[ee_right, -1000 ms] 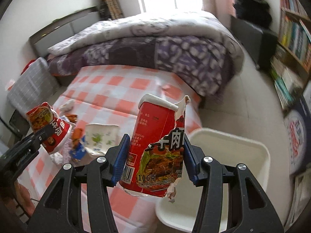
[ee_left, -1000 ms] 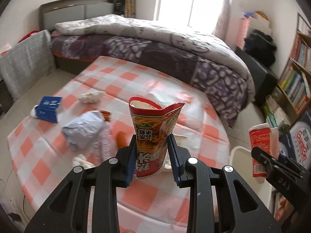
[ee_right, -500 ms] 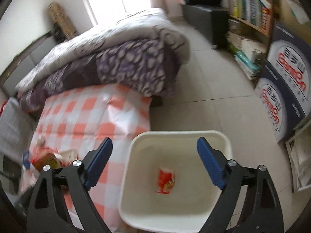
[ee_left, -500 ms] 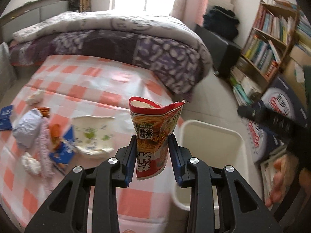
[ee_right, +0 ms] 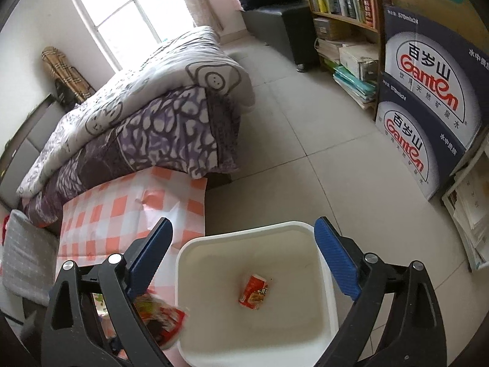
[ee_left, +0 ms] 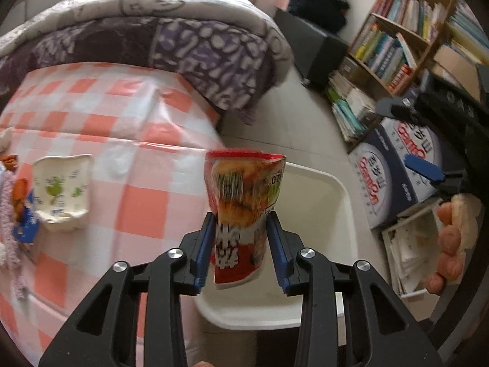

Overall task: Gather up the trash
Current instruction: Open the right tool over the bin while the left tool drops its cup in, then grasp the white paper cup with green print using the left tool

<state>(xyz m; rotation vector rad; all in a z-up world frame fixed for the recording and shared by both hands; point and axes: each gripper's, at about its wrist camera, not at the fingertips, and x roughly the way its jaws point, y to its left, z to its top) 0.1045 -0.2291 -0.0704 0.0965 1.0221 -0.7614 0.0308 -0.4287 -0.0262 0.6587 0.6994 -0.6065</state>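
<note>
A crumpled red noodle cup point(ee_left: 244, 189) stands blurred between the blue pads of my left gripper point(ee_left: 240, 215). The jaws are opening, a thin gap shows beside the cup, and it hangs over the near-left rim of the white bin point(ee_left: 336, 183). From the right wrist view the same cup point(ee_right: 162, 318) shows at the bin's left edge. My right gripper point(ee_right: 243, 224) is held wide open and empty above the bin point(ee_right: 214, 275), its jaws still opening. Another red noodle cup point(ee_right: 255, 292) lies on the bin's floor.
The table with the orange checked cloth point(ee_left: 137, 208) bears a flattened white cup point(ee_left: 61, 192) and more scraps point(ee_left: 21, 208) at its left edge. A bed point(ee_left: 183, 46) stands behind it. Water cartons point(ee_right: 428, 107), a bookshelf point(ee_left: 412, 39) and a person's hand point(ee_left: 452, 235) are at the right.
My left gripper carried its cup from over the table to the bin's rim and its jaws have widened. My right gripper let go of its red cup, which fell into the bin.
</note>
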